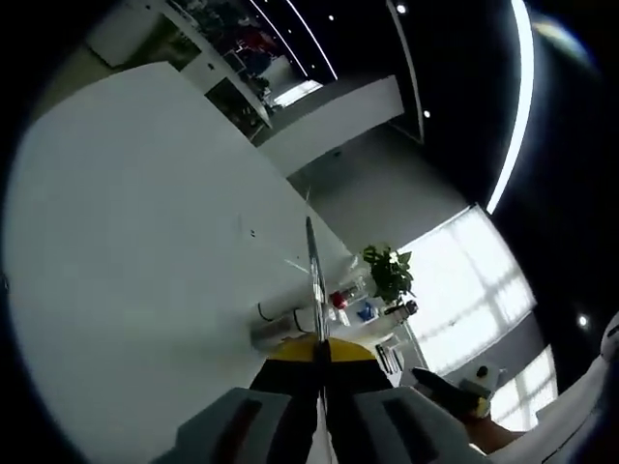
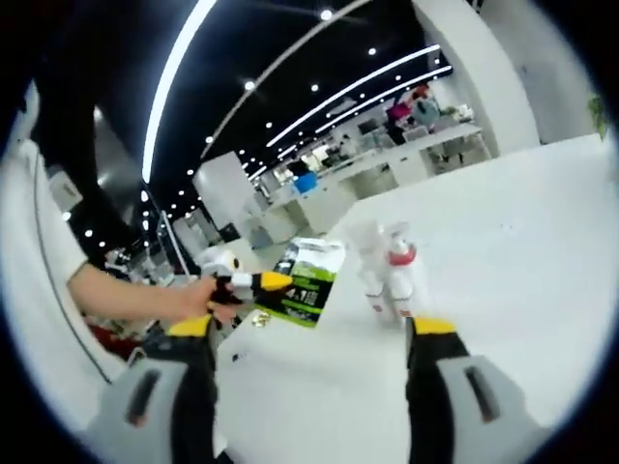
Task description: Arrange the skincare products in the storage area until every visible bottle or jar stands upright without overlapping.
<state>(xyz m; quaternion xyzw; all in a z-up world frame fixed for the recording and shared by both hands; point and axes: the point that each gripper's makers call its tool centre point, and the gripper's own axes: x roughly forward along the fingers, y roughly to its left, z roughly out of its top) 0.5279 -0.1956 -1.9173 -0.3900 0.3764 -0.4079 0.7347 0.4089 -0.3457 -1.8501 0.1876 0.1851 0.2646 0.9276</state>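
- In the left gripper view, the left gripper (image 1: pixel 320 353) has its two jaws pressed together on a thin flat packet (image 1: pixel 314 280), which is seen from its edge as a narrow line rising from the yellow tips.
- Beyond the packet edge, a small group of skincare bottles (image 1: pixel 350 298) stands on the white table (image 1: pixel 145 251), at the far right part of it; one has a red part near the top. They are too small to count.
- A green plant (image 1: pixel 389 271) is behind the bottles, near bright windows.
- In the right gripper view, the right gripper (image 2: pixel 314 333) is wide open, with nothing between its jaws.
- Between the jaws and farther away, the bottles (image 2: pixel 392 275) stand upright and close together on the table (image 2: pixel 522 232); one has a red collar. I cannot tell if they touch each other.
- To the left, the left gripper (image 2: pixel 253 282) comes in, held by a person's hand (image 2: pixel 198 298), and it holds the packet (image 2: pixel 308 282), green and black with print, above the table's near left part.
- The packet is just beside the bottles, apart from them.
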